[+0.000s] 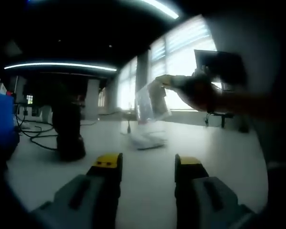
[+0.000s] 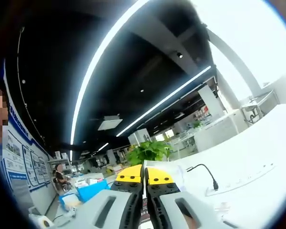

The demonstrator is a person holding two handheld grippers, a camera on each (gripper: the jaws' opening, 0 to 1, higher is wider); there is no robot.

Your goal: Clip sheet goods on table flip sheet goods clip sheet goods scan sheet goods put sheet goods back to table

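Yellow-tipped, my left gripper (image 1: 148,167) hangs apart over the surface (image 1: 219,157). Upper middle of frame, my right gripper (image 1: 178,83) clamps the sheet (image 1: 151,101) aloft; scanning and returning seem left.

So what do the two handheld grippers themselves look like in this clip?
The left gripper has two grey moulded jaws with recessed slots, each ending in a black block with a yellow cap. The right gripper matches: grey slotted jaws with yellow tips, and small round dimples on the yellow. No cables, markings or sleeves can be made out on either.
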